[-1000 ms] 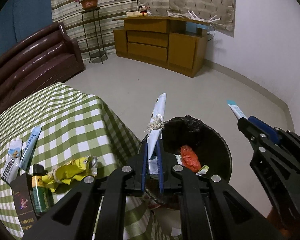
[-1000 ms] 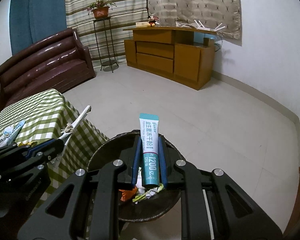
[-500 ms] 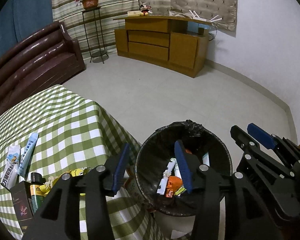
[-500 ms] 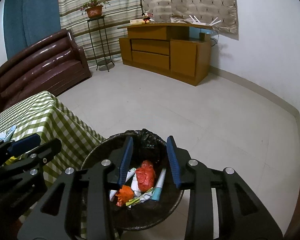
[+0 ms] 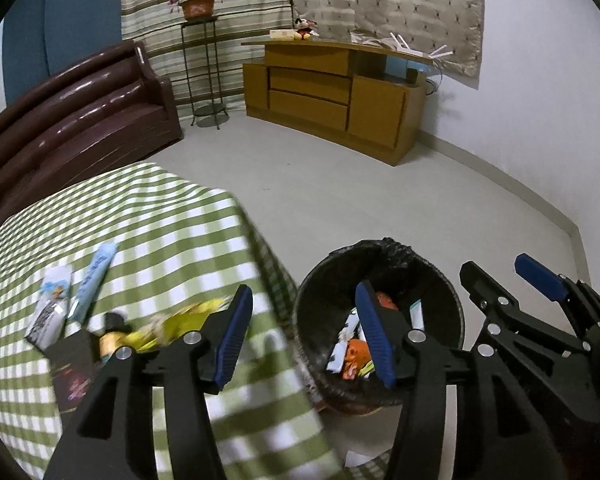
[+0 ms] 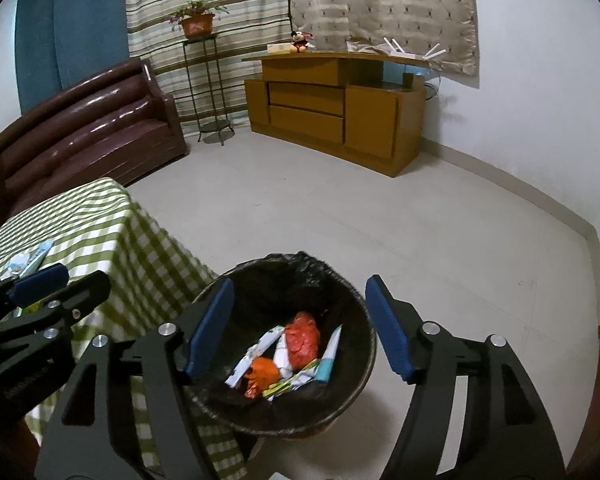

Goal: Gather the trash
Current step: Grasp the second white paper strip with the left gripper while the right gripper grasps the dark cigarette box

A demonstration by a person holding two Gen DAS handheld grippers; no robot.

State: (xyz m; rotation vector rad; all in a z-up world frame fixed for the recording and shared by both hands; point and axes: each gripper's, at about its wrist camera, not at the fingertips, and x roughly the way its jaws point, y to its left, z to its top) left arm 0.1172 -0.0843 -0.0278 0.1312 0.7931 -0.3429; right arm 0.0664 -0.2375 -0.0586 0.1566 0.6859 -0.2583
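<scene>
Black liner: the bin [image 6: 352,304] stands on the floor, just beside the table [image 5: 148,216] corner, and now holds the trash.
Just changed: a second ago each tool pinched a tube upright over the bin; both pairs of jaws have just been opening, and both tubes now lie inside.
Left gripper [image 5: 304,340]: wide, nothing between the blue pads, hanging over the gap between table edge and bin.
Right gripper [image 6: 300,328]: wider apart, empty, hanging over the bin mouth.
Teal tube [image 6: 328,354]: in the bin against the right wall, its long axis leaning steeply, teal end low and white end up toward the rim.
White tube [image 6: 256,354]: in the bin on the left of the pile, long axis slanting from lower left to upper right (beside a red wad and an orange scrap).
Meaning: two pieces are done, and both tools are free for another pick.
Still on the table: a yellow wrapper [image 5: 180,320], a small bottle [image 5: 110,340], a dark box [image 5: 72,372] and two more tubes [image 5: 94,280], all near the corner (blurred in the left view, so details are unsure).
Likely next: back to the table, the wrapper being nearest the left tool.
</scene>
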